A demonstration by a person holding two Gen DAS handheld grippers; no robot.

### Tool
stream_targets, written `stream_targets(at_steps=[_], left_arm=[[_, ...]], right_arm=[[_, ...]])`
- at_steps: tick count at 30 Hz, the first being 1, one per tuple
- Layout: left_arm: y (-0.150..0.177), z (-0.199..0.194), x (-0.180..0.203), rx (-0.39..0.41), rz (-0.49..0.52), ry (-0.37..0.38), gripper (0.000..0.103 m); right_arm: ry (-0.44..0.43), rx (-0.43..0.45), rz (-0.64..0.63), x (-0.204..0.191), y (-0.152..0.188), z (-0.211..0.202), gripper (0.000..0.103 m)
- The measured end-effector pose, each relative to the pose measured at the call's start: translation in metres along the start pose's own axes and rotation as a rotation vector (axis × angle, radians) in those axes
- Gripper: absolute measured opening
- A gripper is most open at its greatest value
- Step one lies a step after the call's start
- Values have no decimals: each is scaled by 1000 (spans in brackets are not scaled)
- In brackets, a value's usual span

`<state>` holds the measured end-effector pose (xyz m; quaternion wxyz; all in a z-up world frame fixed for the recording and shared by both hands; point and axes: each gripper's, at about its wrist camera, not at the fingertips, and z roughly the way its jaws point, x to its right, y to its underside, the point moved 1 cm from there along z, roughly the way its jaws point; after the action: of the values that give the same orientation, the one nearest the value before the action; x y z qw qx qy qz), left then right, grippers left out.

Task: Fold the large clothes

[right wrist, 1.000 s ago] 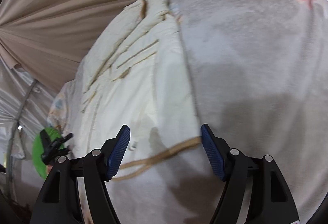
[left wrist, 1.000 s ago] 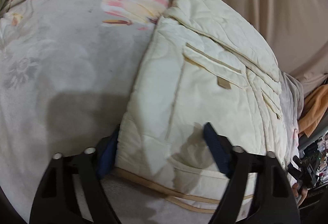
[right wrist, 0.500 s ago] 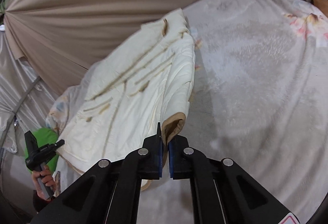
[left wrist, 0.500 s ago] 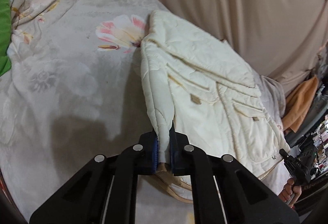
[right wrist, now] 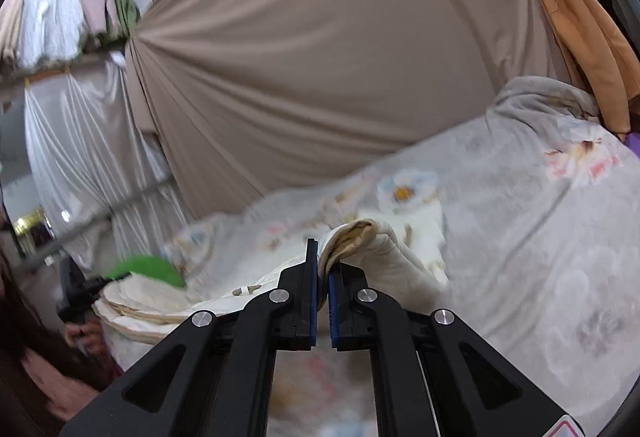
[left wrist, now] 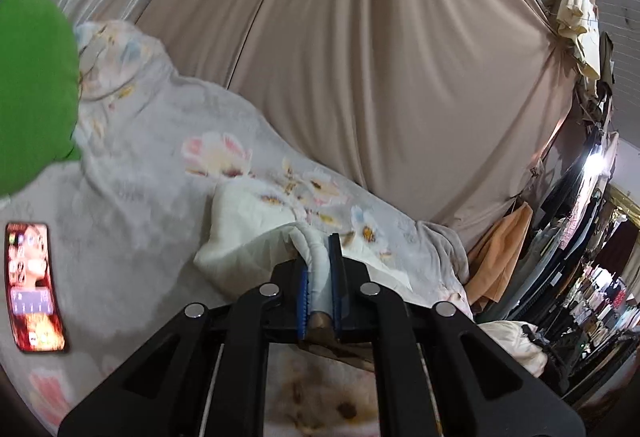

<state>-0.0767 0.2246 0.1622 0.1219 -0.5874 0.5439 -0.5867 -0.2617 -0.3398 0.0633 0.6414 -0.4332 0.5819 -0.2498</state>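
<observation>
A cream quilted jacket [left wrist: 248,237] with tan trim lies on a grey floral blanket [left wrist: 140,165]. My left gripper [left wrist: 320,265] is shut on a bunched corner of its hem, lifted off the blanket and pointing nearly level. In the right wrist view my right gripper [right wrist: 323,269] is shut on the other hem corner of the jacket [right wrist: 384,253], whose tan edge curls over the jaws. The cloth between the two corners sags toward the blanket [right wrist: 540,229]. Most of the jacket's body is hidden below the grippers.
A beige curtain [left wrist: 380,57] hangs behind the bed. A phone [left wrist: 34,281] with a lit screen lies on the blanket at left, next to a green object [left wrist: 32,85]. Orange cloth [left wrist: 504,241] and hanging clothes stand at right. A hand [right wrist: 86,333] holds the other gripper low left.
Both grippers went from open over the jacket's hem to shut on its corners. They then lifted and tilted up, pulling the hem off the blanket, so the curtain fills the views.
</observation>
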Motion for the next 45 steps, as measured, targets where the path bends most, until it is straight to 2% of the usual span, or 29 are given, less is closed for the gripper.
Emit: stream_targets(at_steps=[3,8,14,18,23,26,29,31,32,33,35,37,40,41,42,43,45], left_arm=[[-20,44,0,-38,14,-23,8],[-45,158,-20,-131,27,-194,8],[-37,270,-62,-248,62,-407,8],[-18,311,-84,-309,78,-468,9],[-2,328,-101,-335,79,-461,10],[7,328,-107,-300,62,-420,11],[7,323,-111,-270,30,-378,12],[-1,309,-111,-245,-16,-336,17],[-9,298,-109,-227,-28,-311,18],[-17,285,-104,-206,-28,-289,22],[-32,262,-90,-175,-2,-235,29],[-45,243,-71,-161,32,-195,40],[-61,216,-36,-38,135,-258,64],[-66,209,-18,16,190,-266,66],[-67,209,-4,33,231,-267,70],[-68,213,7,29,256,-261,71],[-61,239,26,-43,289,-237,71]], right_arm=[[42,-14,29,20,-20,46,4],[105,-109,100,59,-42,148,4],[244,-238,131,108,-39,259,5],[320,-330,163,145,-17,306,5],[352,-400,156,162,4,329,4],[363,-420,110,158,10,335,4],[340,-395,109,157,10,330,8],[291,-350,150,158,2,315,14],[257,-323,175,158,-5,306,21],[226,-287,194,156,-13,295,33],[179,-199,200,148,-34,265,48],[152,-134,179,135,-52,240,49],[129,-100,79,97,-67,224,49],[127,-109,36,82,-68,227,48],[130,-122,-8,68,-68,234,46],[129,-143,-58,53,-65,244,46],[150,-184,-177,24,-53,271,38]])
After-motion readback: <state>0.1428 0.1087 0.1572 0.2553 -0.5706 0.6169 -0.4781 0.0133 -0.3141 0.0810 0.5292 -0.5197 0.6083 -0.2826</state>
